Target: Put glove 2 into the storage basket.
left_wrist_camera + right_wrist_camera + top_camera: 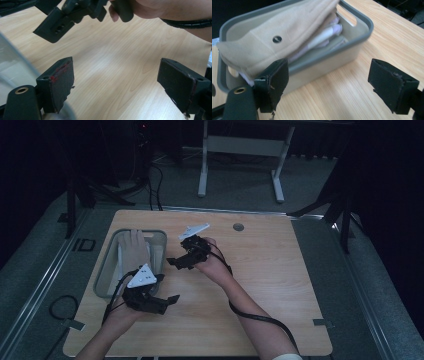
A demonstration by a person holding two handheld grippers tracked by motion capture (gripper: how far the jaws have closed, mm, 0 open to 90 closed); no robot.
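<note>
Sitting under everything is the big wooden surface (pixel 260 285), pale and bare over most of its top. On its left side stands a grey bin (pixel 106 270) with low walls and a rounded rim. Inside the bin lies a folded tan cloth (pixel 134 251) with a small dark button, and some lighter cloth (pixel 325 35) peeks out from under it. The tan cloth lies on top of the pile and pokes up over the rim.

The left gripper (pixel 167 301) is held low, just in front of the bin, and points off to the right over bare wood. Its fingers (pixel 58 82) are spread wide apart with nothing between them. The right gripper (pixel 172 263) hangs just beside the bin's right wall and points at it. Its fingers (pixel 275 80) are spread wide too, and they hold nothing.

The tan cloth looks soft, light and floppy. It will likely bend and sag when lifted, and the folds may fall open. It will not break. A good place to pinch it seems to be the thick folded edge that sticks up above the rim, since the fingers can close on it without bumping the bin's wall.
</note>
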